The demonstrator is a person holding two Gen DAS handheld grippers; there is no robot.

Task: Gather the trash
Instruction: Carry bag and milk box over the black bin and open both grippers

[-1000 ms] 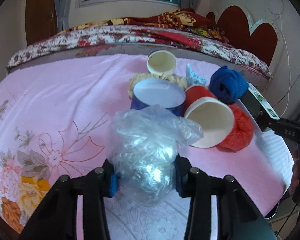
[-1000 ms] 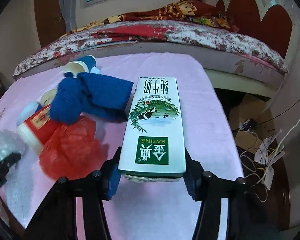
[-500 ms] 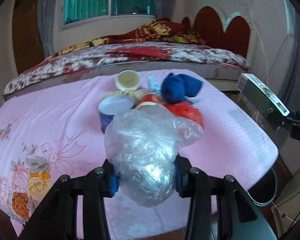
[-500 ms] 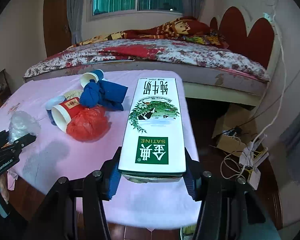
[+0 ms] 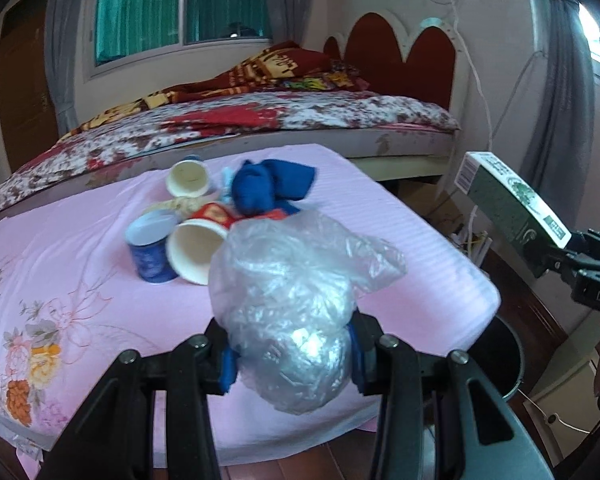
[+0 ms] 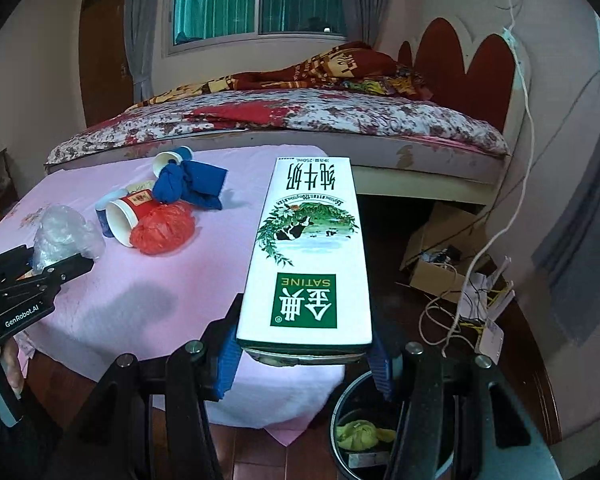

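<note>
Above the near edge of the pink floral-printed tablecloth (image 5: 80, 248), the left gripper (image 5: 290, 354) is clamped on a crumpled ball of clear plastic film (image 5: 296, 304), its blue pads pressing the ball from both sides; the ball is held in the air, clear of the cloth. To the right, beyond the table's corner, the right gripper (image 6: 306, 360) is closed on a white and green rectangular milk carton (image 6: 312, 256), gripped near its base with its long axis pointing forward; the carton is lifted off the table and its base sits over a round black waste bin (image 6: 346, 400) standing on the wooden floor; a yellow-green crumpled item (image 6: 364, 434) lies inside the bin.

On the tablecloth, toward its far side, a cluster of items lies close together: a red and white paper cup (image 6: 126, 216) on its side; a blue paper cup (image 5: 150, 250) just beside it; a second white-mouthed cup (image 5: 188, 178) on its side behind them; a knotted dark blue cloth (image 6: 192, 184); a crumpled red plastic bag (image 6: 162, 230) touching the red cup's mouth.

Behind the table stands a bed with a red floral cover (image 6: 300, 116); on the floor to the right lie an open cardboard box (image 6: 436, 276) and loose white cables (image 6: 460, 312).
</note>
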